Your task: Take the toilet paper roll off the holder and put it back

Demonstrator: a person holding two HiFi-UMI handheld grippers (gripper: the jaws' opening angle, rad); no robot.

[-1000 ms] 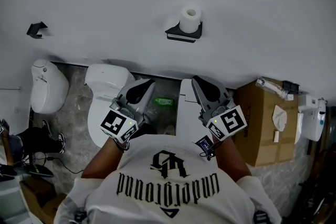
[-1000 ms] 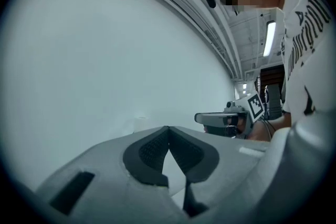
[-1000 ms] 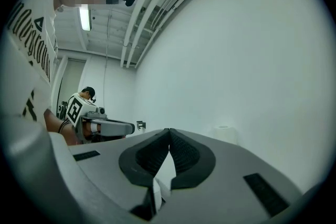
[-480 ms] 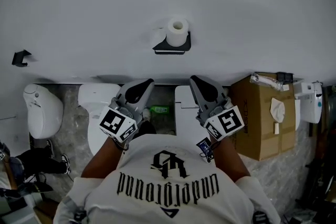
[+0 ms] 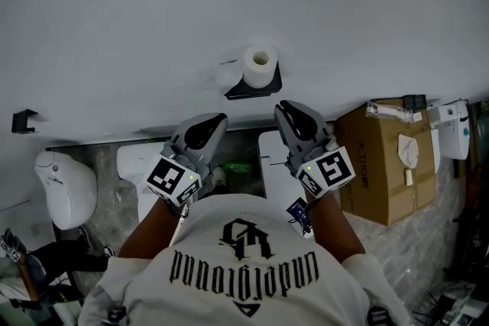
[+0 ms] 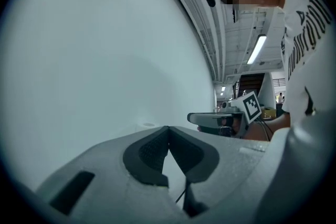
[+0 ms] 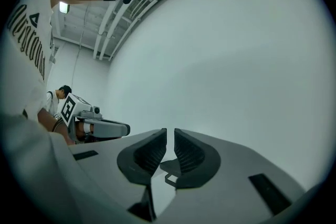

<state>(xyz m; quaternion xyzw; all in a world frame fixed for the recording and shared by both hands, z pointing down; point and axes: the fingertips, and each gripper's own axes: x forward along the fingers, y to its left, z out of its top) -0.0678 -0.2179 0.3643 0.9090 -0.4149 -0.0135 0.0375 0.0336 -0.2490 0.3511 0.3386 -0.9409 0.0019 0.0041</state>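
The left claw (image 6: 168,136) was clenched, its dark pads meeting at the tip with nothing between them. The right claw (image 7: 168,140) was likewise closed on nothing, with only a thin slit between its ribbed pads. In the lower middle of the head view the two sat side by side, a gap between them, both aimed level at the white wall (image 5: 153,11). I took that as a carrying posture: closed and empty because no grab had begun.

The toilet paper roll (image 5: 260,65) stood on end on the dark holder (image 5: 248,90) fixed to the wall, in the upper middle of the frame. Its hollow core faced the head camera. It lay just above the right claw's tip in the picture, touched by neither claw, and neither claw's own view showed it. Standing that way, it would probably need the pads spread wide around its soft sides.

A cardboard box (image 5: 386,164) sat at the right middle, below the wall.
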